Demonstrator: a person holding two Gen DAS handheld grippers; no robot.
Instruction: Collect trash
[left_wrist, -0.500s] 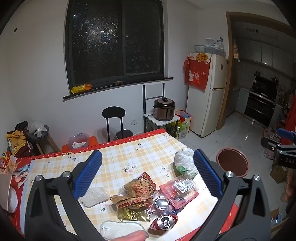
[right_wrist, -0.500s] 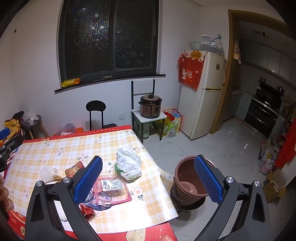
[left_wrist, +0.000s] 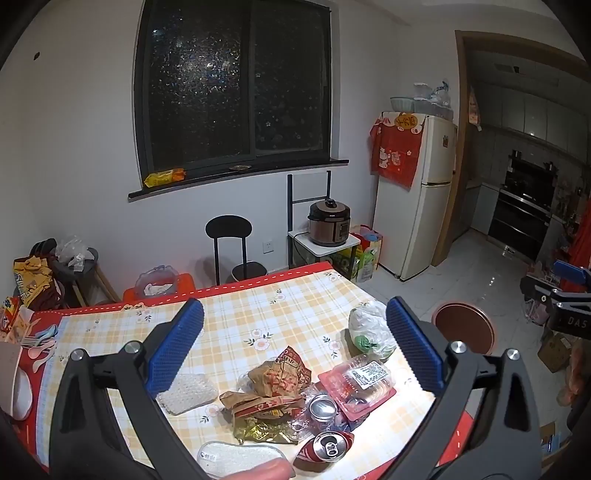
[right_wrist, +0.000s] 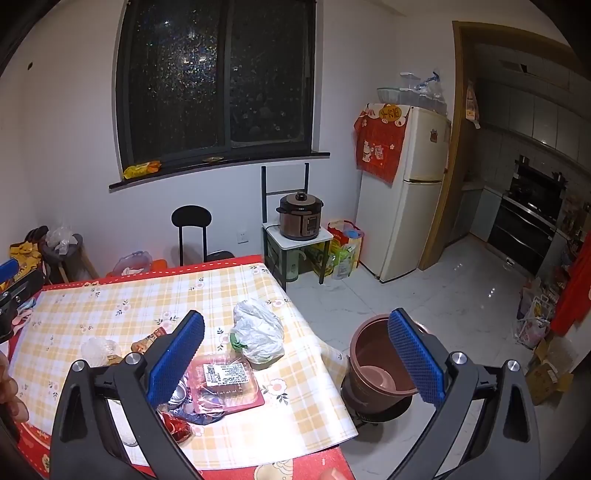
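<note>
Trash lies heaped on the checked tablecloth (left_wrist: 236, 314): crumpled brown wrappers (left_wrist: 273, 384), a clear clamshell box with a label (left_wrist: 360, 380), a knotted white plastic bag (left_wrist: 369, 328), a crushed red can (left_wrist: 328, 448), a silver can (left_wrist: 322, 406) and a bubble-wrap piece (left_wrist: 186, 393). My left gripper (left_wrist: 295, 347) hovers open above the heap, holding nothing. My right gripper (right_wrist: 295, 350) is open over the table's right edge, with the clamshell box (right_wrist: 225, 380) and white bag (right_wrist: 258, 332) to its left and the brown bin (right_wrist: 380, 365) on the floor to its right.
A black stool (left_wrist: 229, 240), a rice cooker (left_wrist: 328, 223) on a small stand and a fridge (left_wrist: 417, 195) line the far wall. Pastel spoons (left_wrist: 40, 343) lie at the table's left edge. White tiled floor (right_wrist: 443, 295) spreads right of the table, with boxes (right_wrist: 546, 373) at far right.
</note>
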